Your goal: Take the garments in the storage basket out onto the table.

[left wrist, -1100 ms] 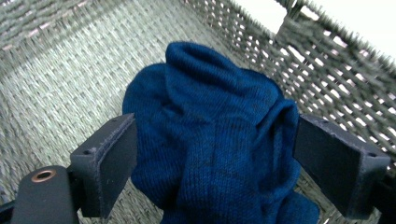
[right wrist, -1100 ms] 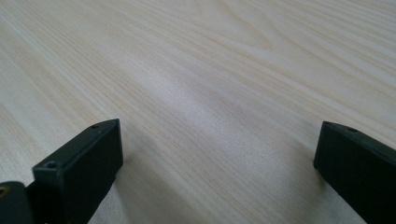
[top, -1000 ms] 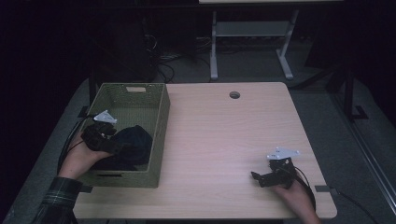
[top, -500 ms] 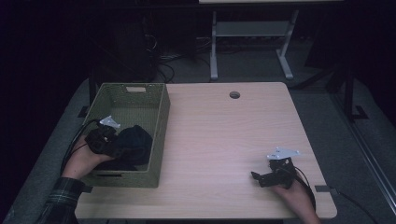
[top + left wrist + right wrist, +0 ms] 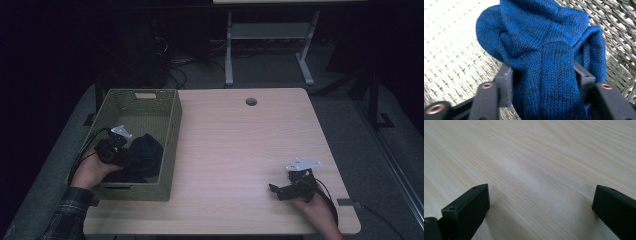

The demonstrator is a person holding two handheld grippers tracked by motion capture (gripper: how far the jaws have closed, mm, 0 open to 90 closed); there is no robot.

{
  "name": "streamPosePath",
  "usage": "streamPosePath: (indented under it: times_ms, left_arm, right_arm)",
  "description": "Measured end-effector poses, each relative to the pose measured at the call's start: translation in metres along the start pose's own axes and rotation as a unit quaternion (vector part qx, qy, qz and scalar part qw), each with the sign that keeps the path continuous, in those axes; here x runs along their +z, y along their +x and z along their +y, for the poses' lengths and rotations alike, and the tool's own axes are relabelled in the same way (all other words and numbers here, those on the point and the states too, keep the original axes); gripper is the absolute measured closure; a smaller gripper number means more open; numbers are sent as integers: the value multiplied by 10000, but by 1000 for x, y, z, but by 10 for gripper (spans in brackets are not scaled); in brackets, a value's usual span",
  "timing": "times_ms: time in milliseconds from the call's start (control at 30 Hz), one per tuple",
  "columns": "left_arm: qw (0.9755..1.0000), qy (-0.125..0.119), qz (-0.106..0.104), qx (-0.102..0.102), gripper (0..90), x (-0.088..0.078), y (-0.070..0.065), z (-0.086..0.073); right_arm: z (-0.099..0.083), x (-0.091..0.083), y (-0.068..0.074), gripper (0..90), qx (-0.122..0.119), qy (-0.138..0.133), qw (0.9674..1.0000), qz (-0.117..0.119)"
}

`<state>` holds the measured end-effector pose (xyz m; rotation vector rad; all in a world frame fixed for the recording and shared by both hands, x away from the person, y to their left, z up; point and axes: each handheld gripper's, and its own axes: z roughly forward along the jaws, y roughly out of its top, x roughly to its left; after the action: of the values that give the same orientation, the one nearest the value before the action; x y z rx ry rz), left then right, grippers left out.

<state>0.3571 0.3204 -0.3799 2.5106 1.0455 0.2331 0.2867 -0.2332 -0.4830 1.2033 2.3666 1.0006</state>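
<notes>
High view: the basket point(image 5: 170, 131) stands at the left end of the table point(image 5: 240, 150), which puts it directly under the left hand. The left gripper point(image 5: 121, 151) reaches down into it and meets the knit point(image 5: 145, 156), a dark bundle lying in the near half of the basket against its right wall. The right gripper point(image 5: 278, 191) rests low on the bare table near the front right corner, well apart from the basket. Judged from this placement, it is parked clear of the work so the left side can lift freely.

Left gripper view: the jaws have just been closing, and they now stand about half open with a thick fold of the blue knit point(image 5: 549, 65) between them. Both pads press into the fabric from either side. The grip takes a bunched ridge rather than a flat layer, which gives the jaws bulk to hold. The woven basket point(image 5: 454, 50) floor and wall lie behind the bundle, so the knit is not yet out.

Right gripper view: the jaws stand wide apart over plain table point(image 5: 536, 165) wood, with nothing between them. This gripper is idle.
</notes>
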Motion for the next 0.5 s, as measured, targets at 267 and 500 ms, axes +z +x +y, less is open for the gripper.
streamPosePath:
  times_ms: [267, 500]
  left_arm:
    - [9998, 98, -131, -149, 669, -1, 3, 1]
    - [9995, 85, -195, -233, 686, -9, 3, 6]
  right_arm:
    - [0, 0, 0, 10, -1, 0, 10000, -1]
    - [0, 0, 0, 10, -2, -1, 10000, 0]
